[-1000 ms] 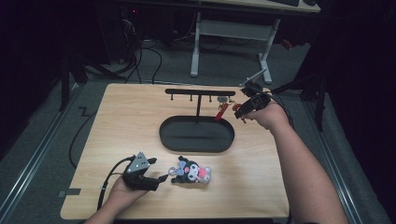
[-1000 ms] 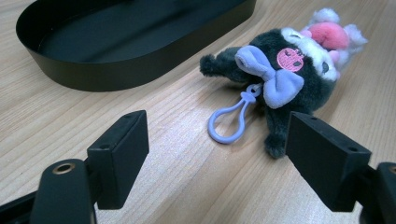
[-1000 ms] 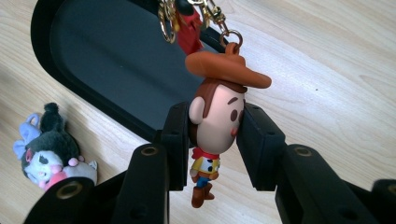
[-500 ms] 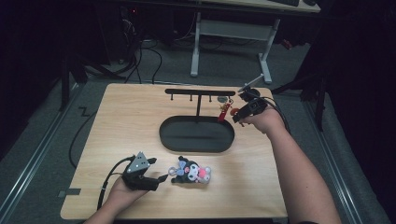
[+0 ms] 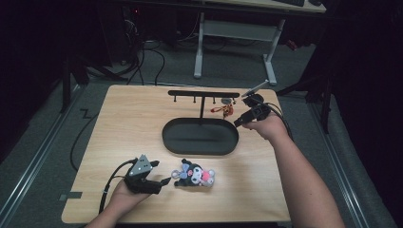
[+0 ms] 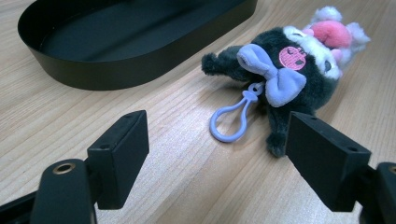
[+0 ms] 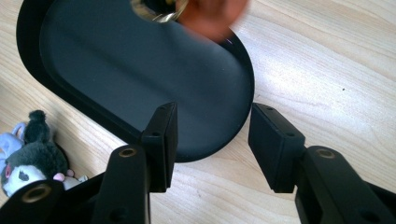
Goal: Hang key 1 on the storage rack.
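Right gripper view, blurred red charm [image 7: 212, 14] cut off above tray [image 7: 116, 65]

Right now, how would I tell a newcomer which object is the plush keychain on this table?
Start at the black oval tray in the middle of the wooden table. Come toward the person's edge: the plush toy lies flat on the wood, just ahead of the open left gripper. It is the only soft thing there, dark-furred with a lilac bow, a pink patch and a lilac clip loop.
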